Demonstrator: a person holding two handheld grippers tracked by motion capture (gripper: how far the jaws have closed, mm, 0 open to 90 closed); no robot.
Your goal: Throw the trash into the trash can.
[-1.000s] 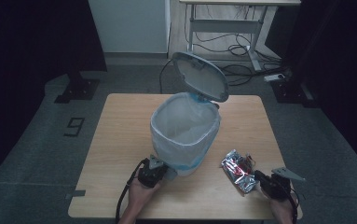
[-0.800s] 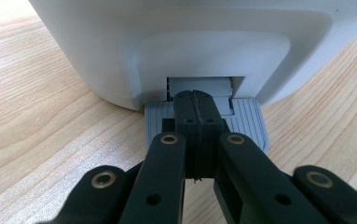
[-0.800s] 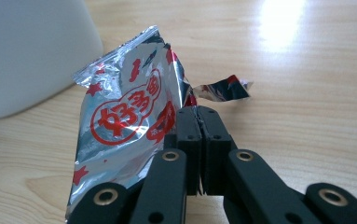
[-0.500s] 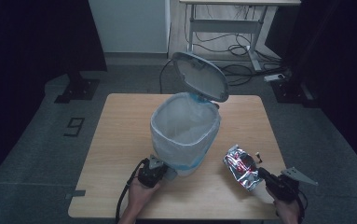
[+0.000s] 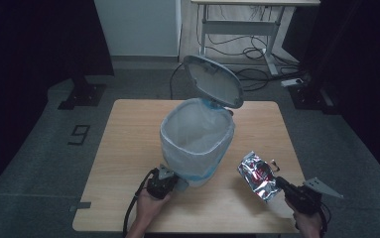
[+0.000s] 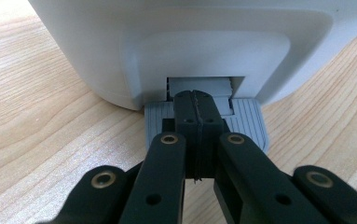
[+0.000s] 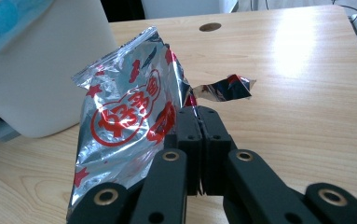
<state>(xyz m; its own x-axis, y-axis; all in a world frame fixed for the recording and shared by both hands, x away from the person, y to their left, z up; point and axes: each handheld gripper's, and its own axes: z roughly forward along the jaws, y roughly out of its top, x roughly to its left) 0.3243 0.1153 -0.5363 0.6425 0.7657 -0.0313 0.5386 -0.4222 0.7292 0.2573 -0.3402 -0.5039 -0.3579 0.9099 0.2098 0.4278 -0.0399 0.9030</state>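
Silver foil with red print marks the empty snack bag (image 5: 258, 174), held clear of the desk (image 5: 128, 144) near its right front corner, to the right of the white pedal bin (image 5: 197, 144) that stands at the middle of the desk. Right tool (image 7: 198, 112): jaws together, clamped on a crumpled edge of the snack bag, with a torn foil strip (image 7: 225, 89) trailing off to the side; the body of the bag hangs free beside the jaws. Left tool (image 6: 195, 95): jaws together with nothing between them, tip resting on the grey ribbed pedal (image 6: 248, 122) at the near foot of the bin. Lid (image 5: 212, 82): tilted up at the far rim, so that the mouth, lined with a pale bag edged in blue (image 5: 210, 171), stands open. Judged step: carrying the snack bag across to drop it into the bin while the pedal is held down. Risks from here: the hold is on a thin, slippery fold, so a quick swing could let the foil slide out and fall short onto the desk; pressure eased on the pedal, or a tip slipping off its ribs, would likely bring the lid down before the bag arrives; a wide, stiff bag may catch the near rim and push the light bin along the wood.
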